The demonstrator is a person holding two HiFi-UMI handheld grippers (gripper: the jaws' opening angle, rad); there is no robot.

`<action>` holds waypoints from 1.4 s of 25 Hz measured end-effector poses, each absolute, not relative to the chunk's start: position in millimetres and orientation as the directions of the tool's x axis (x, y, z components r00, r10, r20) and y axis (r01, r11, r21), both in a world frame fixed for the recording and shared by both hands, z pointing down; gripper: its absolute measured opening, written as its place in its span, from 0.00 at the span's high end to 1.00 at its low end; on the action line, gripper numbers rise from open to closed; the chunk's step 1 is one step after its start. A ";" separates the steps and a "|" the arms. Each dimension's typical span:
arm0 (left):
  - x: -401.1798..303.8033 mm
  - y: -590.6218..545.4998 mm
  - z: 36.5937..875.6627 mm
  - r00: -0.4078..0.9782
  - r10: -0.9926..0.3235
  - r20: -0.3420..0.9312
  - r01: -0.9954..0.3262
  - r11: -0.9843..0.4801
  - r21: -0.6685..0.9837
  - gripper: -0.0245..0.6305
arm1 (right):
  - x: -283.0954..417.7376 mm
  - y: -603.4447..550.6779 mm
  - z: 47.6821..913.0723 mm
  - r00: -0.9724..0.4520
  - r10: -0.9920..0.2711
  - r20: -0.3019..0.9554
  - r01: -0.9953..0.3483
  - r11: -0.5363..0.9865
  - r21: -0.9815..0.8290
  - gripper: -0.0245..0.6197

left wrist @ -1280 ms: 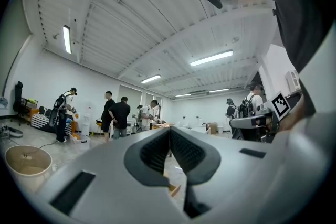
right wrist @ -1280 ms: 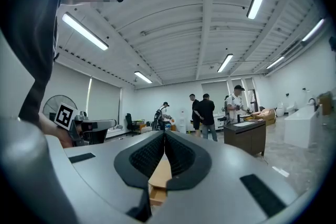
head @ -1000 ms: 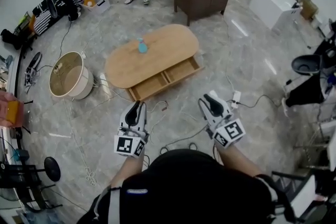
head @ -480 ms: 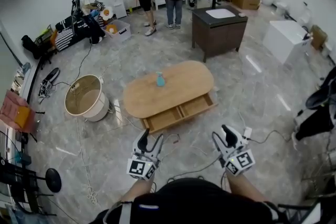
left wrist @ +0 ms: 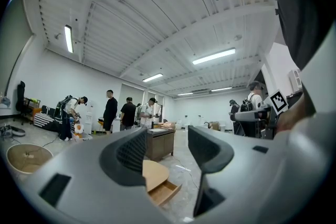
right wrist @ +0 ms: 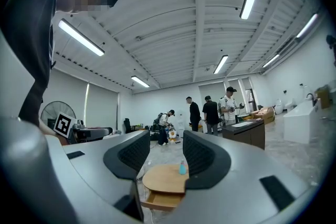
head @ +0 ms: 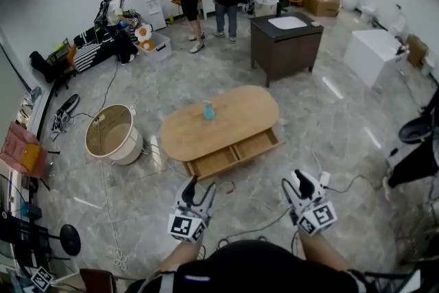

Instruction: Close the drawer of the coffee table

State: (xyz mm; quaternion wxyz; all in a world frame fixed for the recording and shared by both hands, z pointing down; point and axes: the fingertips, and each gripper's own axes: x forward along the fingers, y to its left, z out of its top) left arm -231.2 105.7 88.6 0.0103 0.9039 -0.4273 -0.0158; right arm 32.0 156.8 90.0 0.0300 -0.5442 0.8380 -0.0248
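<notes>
Head view: grey floor [head: 329, 113], one coffee table [head: 236, 119] with one drawer [head: 233, 153] open, one bottle [head: 208, 110] atop; left gripper [head: 199, 184] and right gripper [head: 293, 180] spread, empty.

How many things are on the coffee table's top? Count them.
1: a blue bottle, upright near the middle of the top. Nothing else shows there. The open drawer below looks empty; its back is hidden.

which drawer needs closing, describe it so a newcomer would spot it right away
Find the oval light-wood coffee table in the middle of the grey floor. The drawer sticks out from under its long edge, on the near side in the head view. It is a shallow wooden tray split into two compartments, the only drawer standing open; the dark cabinet beyond shows none.
</notes>
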 end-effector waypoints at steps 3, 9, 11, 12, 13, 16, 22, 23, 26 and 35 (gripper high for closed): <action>-221.3 108.5 88.9 0.631 -0.775 -0.017 -0.775 -0.632 0.030 0.62 | 44.2 158.9 89.4 -0.404 -0.915 -0.022 -0.910 0.404 -0.093 0.70; -200.8 112.0 84.1 0.615 -0.789 -0.010 -0.788 -0.614 0.044 0.62 | 67.2 160.0 79.4 -0.419 -0.908 -0.015 -0.901 0.417 -0.116 0.70; -196.0 113.5 85.4 0.608 -0.794 -0.006 -0.793 -0.607 0.041 0.62 | 73.9 159.9 81.4 -0.424 -0.905 -0.018 -0.898 0.423 -0.123 0.70; -194.8 113.8 87.2 0.604 -0.797 -0.005 -0.796 -0.604 0.037 0.62 | 76.3 159.5 84.5 -0.427 -0.904 -0.018 -0.896 0.426 -0.124 0.70; -193.9 113.3 89.2 0.599 -0.801 -0.006 -0.800 -0.599 0.033 0.62 | 78.9 158.2 88.7 -0.430 -0.902 -0.019 -0.895 0.429 -0.122 0.70; -190.5 106.4 87.9 0.581 -0.814 -0.019 -0.813 -0.581 0.017 0.62 | 87.0 148.1 91.4 -0.436 -0.899 -0.025 -0.892 0.436 -0.120 0.70; -188.5 97.6 92.6 0.572 -0.820 -0.013 -0.820 -0.572 0.020 0.62 | 98.9 138.7 94.4 -0.408 -0.913 0.011 -0.908 0.405 -0.106 0.70; -189.0 95.7 97.8 0.576 -0.817 -0.012 -0.817 -0.576 0.026 0.62 | 99.3 137.0 97.2 -0.401 -0.916 0.012 -0.912 0.398 -0.096 0.70; -192.2 86.1 115.6 0.594 -0.804 -0.008 -0.804 -0.594 0.039 0.62 | 98.9 130.2 108.9 -0.370 -0.929 0.021 -0.926 0.367 -0.083 0.70; -217.8 57.6 133.7 0.627 -0.779 -0.016 -0.778 -0.627 0.042 0.62 | 83.4 115.1 121.6 -0.282 -0.958 0.059 -0.959 0.282 -0.020 0.70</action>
